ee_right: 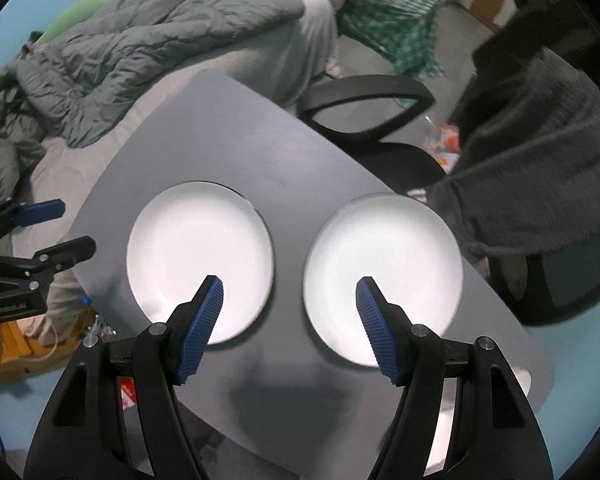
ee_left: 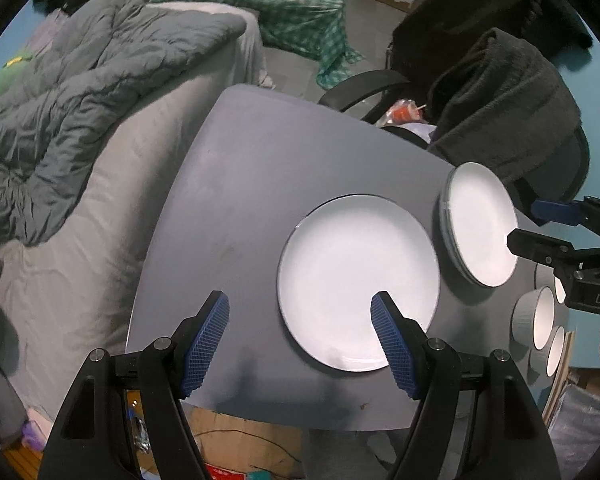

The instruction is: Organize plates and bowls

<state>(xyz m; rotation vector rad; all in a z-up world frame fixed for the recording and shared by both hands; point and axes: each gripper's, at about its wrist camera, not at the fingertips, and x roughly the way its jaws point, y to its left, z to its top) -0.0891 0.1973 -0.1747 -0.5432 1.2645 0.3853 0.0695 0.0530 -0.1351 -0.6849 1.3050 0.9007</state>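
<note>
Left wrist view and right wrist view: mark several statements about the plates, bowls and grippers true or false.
1. Both the left gripper and the right gripper are empty. True.
2. The round white plates lie on a grey table. True.
3. The large white plate holds food. False: it is bare.
4. The white ribbed bowls sit on the bed. False: they sit at the table's edge.

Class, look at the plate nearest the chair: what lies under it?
Under the top plate, its left edge shows the rims of more plates, so it is a stack on the grey table. How many is unclear; their faces are covered.
</note>
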